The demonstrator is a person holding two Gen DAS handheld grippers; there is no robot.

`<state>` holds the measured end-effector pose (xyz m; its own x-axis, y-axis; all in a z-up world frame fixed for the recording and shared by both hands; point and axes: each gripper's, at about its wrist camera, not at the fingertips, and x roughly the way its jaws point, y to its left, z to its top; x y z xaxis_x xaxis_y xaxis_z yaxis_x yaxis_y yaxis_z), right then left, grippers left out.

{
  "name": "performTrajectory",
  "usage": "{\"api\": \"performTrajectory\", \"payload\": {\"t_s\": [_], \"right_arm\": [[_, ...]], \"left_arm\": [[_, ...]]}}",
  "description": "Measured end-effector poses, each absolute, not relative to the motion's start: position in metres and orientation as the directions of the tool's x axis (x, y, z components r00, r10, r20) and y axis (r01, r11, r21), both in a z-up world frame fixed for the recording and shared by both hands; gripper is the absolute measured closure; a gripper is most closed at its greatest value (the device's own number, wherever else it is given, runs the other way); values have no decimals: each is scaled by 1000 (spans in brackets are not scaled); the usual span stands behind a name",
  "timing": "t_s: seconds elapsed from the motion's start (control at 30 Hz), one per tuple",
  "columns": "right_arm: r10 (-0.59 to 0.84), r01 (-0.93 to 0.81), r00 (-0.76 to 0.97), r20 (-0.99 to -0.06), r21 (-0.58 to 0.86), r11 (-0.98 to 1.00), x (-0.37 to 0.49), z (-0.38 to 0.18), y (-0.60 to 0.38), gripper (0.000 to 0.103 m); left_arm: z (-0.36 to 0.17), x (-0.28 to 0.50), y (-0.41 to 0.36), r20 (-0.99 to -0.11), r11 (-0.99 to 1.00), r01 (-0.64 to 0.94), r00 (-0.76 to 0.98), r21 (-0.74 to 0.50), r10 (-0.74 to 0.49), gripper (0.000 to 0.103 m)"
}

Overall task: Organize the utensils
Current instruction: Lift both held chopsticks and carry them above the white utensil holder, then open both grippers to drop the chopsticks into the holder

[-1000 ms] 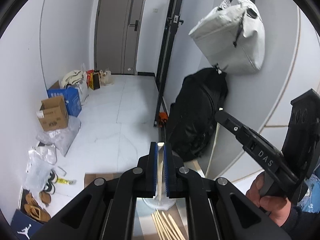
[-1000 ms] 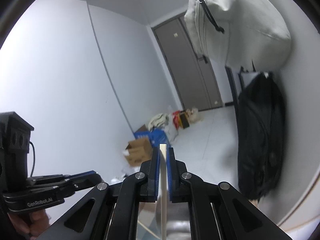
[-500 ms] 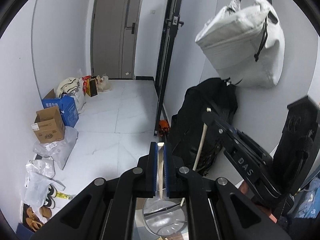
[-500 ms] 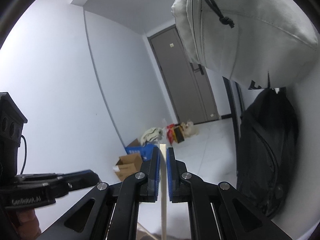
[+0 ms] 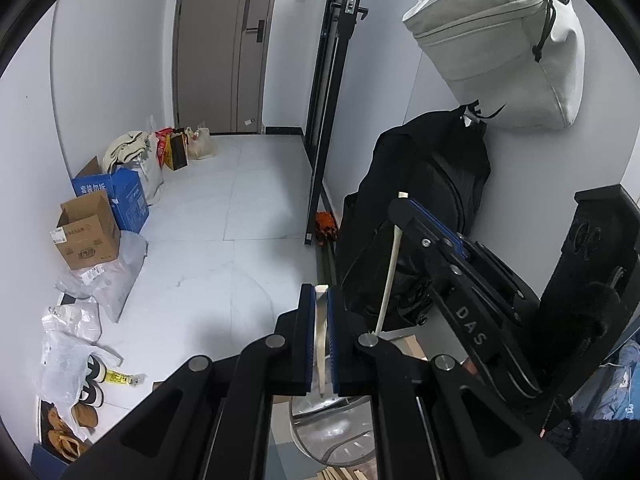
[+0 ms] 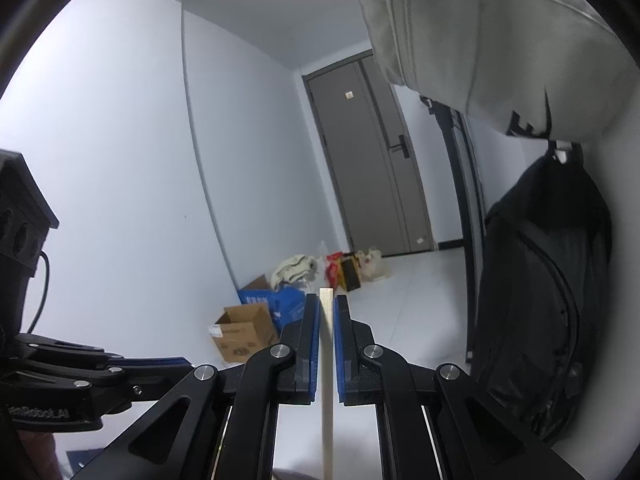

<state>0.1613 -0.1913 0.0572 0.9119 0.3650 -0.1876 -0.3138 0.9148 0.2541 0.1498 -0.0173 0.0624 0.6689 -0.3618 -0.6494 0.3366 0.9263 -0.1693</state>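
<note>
My left gripper (image 5: 321, 292) is shut on a thin silvery utensil handle (image 5: 320, 332) that stands upright between its blue pads. Just below it lies the rim of a round shiny cup (image 5: 336, 432), and several pale wooden sticks (image 5: 334, 474) lie at the bottom edge. My right gripper (image 6: 327, 304) is shut on a pale wooden chopstick (image 6: 327, 380). In the left wrist view that right gripper (image 5: 402, 206) comes in from the right with the chopstick (image 5: 389, 280) hanging down towards the cup. The left gripper's fingers (image 6: 132, 364) show at the lower left of the right wrist view.
A black bag (image 5: 420, 216) leans on the wall to the right, under a hanging pale grey bag (image 5: 504, 48). A black pole frame (image 5: 324, 120) stands beside a grey door (image 5: 224, 40). Cardboard boxes (image 5: 88, 236), plastic bags and shoes line the floor on the left.
Both hands have sunk and moved forward. The right gripper with its chopstick has come further into the left wrist view, and the round cup shows larger below the left gripper. Both grips are unchanged.
</note>
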Motion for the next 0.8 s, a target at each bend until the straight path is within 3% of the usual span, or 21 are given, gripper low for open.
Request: {"api": "performTrajectory", "payload": {"t_s": [0.57, 0.8], "right_arm": [[419, -372, 869, -263, 210, 904, 134, 36, -208, 95], [485, -419, 814, -320, 254, 872, 126, 23, -214, 95]], "left_arm": [[44, 146, -32, -672, 895, 413, 615, -171, -412, 101], [40, 144, -35, -700, 891, 429, 590, -149, -402, 101]]}}
